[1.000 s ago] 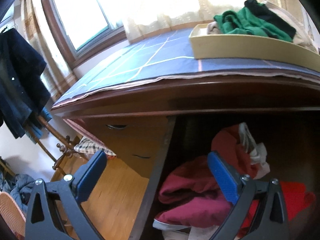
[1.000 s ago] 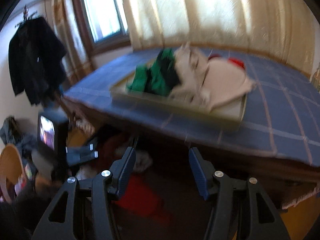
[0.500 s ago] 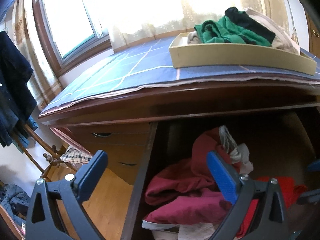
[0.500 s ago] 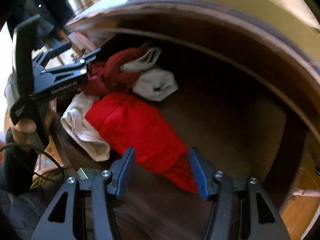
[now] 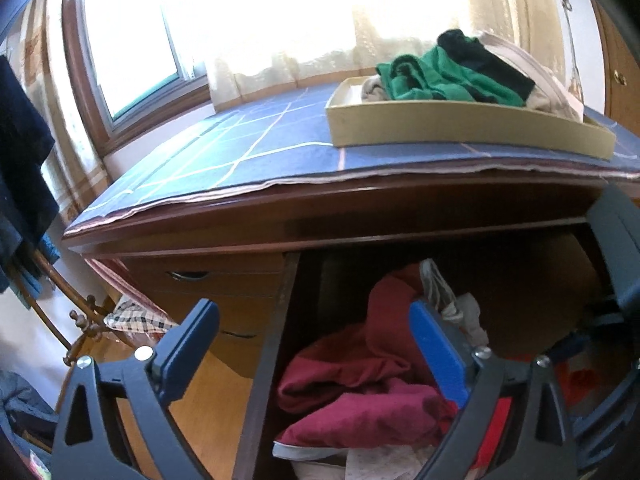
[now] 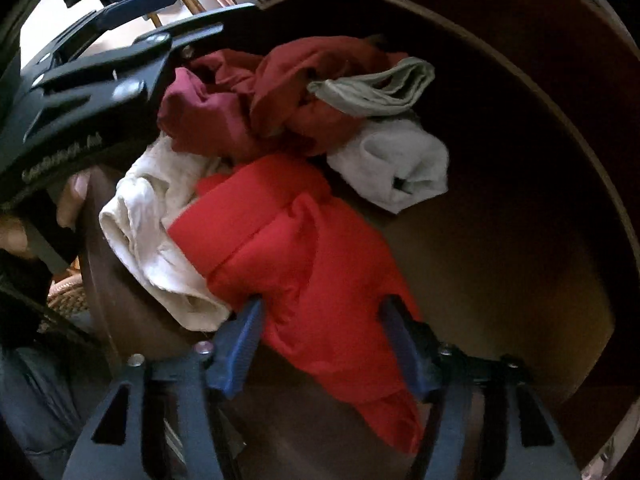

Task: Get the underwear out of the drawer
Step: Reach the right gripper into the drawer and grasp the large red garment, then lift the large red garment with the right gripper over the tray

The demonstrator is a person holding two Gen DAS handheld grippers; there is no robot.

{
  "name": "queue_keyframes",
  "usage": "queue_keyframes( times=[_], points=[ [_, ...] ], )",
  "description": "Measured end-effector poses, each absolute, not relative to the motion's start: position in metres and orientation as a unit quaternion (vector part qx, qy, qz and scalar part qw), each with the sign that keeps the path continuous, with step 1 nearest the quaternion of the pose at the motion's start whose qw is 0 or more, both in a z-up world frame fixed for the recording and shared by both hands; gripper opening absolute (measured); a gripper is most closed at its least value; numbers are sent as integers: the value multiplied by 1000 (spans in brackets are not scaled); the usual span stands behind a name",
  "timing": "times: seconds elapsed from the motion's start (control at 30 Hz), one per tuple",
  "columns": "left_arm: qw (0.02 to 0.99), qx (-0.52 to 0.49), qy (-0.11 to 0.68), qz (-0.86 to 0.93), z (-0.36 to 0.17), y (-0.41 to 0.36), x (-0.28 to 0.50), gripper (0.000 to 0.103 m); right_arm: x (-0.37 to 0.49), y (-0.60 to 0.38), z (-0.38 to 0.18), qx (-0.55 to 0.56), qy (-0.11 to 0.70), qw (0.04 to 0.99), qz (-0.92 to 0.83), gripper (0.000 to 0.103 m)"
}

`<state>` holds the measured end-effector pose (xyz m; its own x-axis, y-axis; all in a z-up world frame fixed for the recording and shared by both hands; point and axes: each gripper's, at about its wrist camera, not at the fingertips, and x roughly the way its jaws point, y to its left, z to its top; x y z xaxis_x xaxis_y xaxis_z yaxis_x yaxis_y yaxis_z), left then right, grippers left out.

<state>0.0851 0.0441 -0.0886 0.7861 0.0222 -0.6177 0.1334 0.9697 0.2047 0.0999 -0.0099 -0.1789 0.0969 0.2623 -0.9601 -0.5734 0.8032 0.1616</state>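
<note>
The right gripper [image 6: 320, 344], jaws just widening, straddled the bright red underwear [image 6: 296, 248], its lower end cut off behind the fingers; the left gripper [image 5: 316, 348] gaped empty above the dim drawer [image 6: 520, 240].

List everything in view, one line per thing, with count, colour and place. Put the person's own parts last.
bright red garment: one, drawer front, between right gripper's fingers
dark red garments: about two, drawer back
white garment: one, left of the red one
grey garments: two, drawer back right
drawer: one, brown, open
tray: one, beige, on dresser top
green-and-black clothes: pile, in tray
checked cloth: one, blue, covers dresser top
left gripper: open, empty, above drawer
right gripper: open, straddling the red garment
</note>
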Motion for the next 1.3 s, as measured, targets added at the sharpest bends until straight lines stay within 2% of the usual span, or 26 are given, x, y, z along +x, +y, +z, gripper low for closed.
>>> queue_keyframes(
  times=[0.03, 0.13, 0.3, 0.37, 0.43, 0.53, 0.63, 1.0, 1.3],
  points=[
    [937, 122, 325, -31, -89, 43, 85, 97, 101, -7, -181, -123, 610, 726, 292, 78],
    [935, 126, 332, -27, -90, 42, 87, 97, 99, 3, -189, -156, 608, 721, 295, 85],
    [931, 121, 344, -18, -92, 44, 90, 97, 102, 11, -206, -179, 615, 724, 258, 86],
    [932, 121, 342, -16, -91, 45, 89, 97, 100, 12, -206, -183, 610, 729, 253, 79],
    [932, 123, 342, -15, -91, 44, 90, 97, 98, 8, -202, -170, 608, 736, 245, 65],
    [932, 126, 340, -13, -91, 42, 87, 97, 97, -3, -199, -141, 609, 743, 239, 51],
    [931, 127, 341, -12, -91, 42, 87, 97, 92, -19, -193, -95, 610, 751, 232, 41],
    [932, 134, 337, -11, -90, 39, 86, 97, 45, -74, -135, 56, 542, 806, 232, 39],
    [936, 145, 321, -13, -89, 37, 78, 97, 36, -114, -82, 106, 482, 843, 215, 39]
  ],
)
